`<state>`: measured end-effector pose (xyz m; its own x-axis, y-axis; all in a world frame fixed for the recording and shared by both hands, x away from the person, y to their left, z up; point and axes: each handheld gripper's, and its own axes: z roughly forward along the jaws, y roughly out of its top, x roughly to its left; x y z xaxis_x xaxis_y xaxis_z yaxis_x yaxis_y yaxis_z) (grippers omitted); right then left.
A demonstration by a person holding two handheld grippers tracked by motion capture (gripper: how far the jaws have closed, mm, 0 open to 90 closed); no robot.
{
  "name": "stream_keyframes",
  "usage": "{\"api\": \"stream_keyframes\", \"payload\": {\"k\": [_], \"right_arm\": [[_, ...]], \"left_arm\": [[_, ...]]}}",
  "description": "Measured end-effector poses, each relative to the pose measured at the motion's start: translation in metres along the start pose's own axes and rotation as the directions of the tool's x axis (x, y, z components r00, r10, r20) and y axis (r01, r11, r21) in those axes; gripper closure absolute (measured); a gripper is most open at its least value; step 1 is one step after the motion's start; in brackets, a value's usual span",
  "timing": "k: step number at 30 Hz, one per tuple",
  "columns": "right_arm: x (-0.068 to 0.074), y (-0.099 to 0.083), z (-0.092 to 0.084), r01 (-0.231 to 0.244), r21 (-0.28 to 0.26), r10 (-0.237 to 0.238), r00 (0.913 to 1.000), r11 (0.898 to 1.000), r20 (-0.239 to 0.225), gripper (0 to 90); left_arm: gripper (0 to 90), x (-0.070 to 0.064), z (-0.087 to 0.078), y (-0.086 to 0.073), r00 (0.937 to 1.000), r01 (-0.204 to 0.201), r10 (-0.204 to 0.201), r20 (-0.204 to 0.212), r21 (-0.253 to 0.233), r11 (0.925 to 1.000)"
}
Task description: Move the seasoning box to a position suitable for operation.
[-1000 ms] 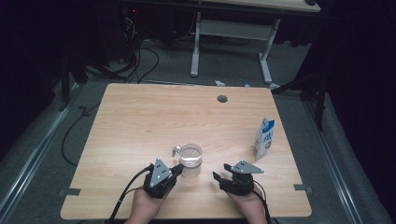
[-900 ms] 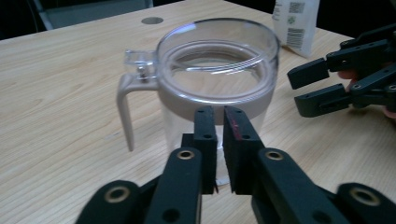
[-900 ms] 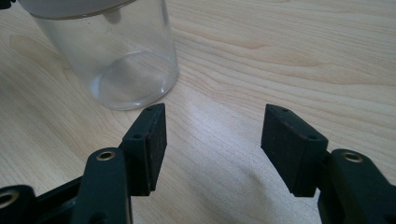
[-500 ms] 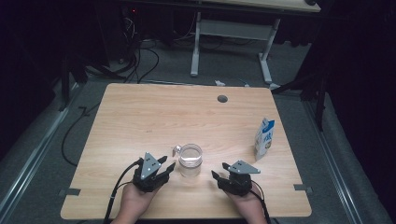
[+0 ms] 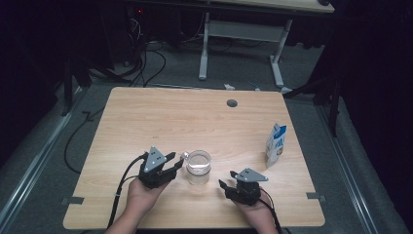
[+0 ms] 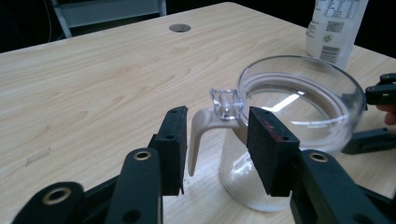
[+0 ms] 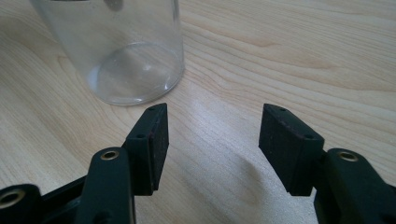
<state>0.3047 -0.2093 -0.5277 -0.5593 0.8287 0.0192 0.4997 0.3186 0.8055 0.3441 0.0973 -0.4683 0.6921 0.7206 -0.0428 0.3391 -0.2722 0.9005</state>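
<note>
Starting at the left: the left gripper [image 5: 171, 163] sits low over the near part of the table [image 5: 146, 117], jaws released and pointed at the handle side of the clear glass jar [image 5: 198, 167]. In the left gripper view the jar's pale handle [image 6: 201, 135] hangs in the gap between the two black pads without either pad pressing on it, so nothing is grasped. Those jaws have just been opening, with the handle between them, so my read is it either just let go or is lining up for a fresh bite. The handle makes sense as a target: it's the one narrow part, since the jar body looks too wide and slick.

The jar itself stands upright near the middle of the near edge, between the two grippers. It looks empty, though a clear liquid would be hard to spot.

The right gripper [image 5: 228, 181] rests just right of the jar, jaws spread with only bare table between them; in its own view the jar base [image 7: 135, 74] is ahead and off to one side, not touching. Probably waiting to steady the jar.

Far right, a small blue-and-white carton [image 5: 275, 145] stands upright, well apart, likely parked for pouring.
</note>
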Motion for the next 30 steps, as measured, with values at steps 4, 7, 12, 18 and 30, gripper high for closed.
{"api": "stream_keyframes", "payload": {"k": [4,7,12,18,30], "right_arm": [[0.0,0.0,0.0,-0.004,-0.003,0.004,1.0,1.0,-0.005,42.5],[-0.001,0.001,-0.001,-0.007,-0.002,0.007,1.0,1.0,-0.006,42.5],[-0.001,0.001,-0.001,-0.012,-0.002,0.012,0.9999,1.0,-0.006,42.2],[-0.002,0.001,-0.001,-0.019,-0.003,0.019,0.9998,1.0,-0.009,41.5],[-0.001,0.001,0.0,-0.012,0.002,0.012,0.9998,1.0,-0.015,40.7]], "left_arm": [[64.9,0.001,0.004,0.007,0.9999,-0.006,0.006,0.011,-0.01,0.9999],[74.6,0.001,0.007,0.012,0.9999,-0.011,0.011,0.011,-0.006,0.9999],[86.5,0.0,0.012,0.016,0.9998,-0.006,0.006,0.019,-0.012,0.9999],[89.9,0.0,0.018,0.019,1.0,-0.004,0.004,0.007,-0.012,0.9999],[90.0,-0.002,0.021,0.019,0.9994,-0.031,0.031,-0.016,-0.013,0.9994]]}}
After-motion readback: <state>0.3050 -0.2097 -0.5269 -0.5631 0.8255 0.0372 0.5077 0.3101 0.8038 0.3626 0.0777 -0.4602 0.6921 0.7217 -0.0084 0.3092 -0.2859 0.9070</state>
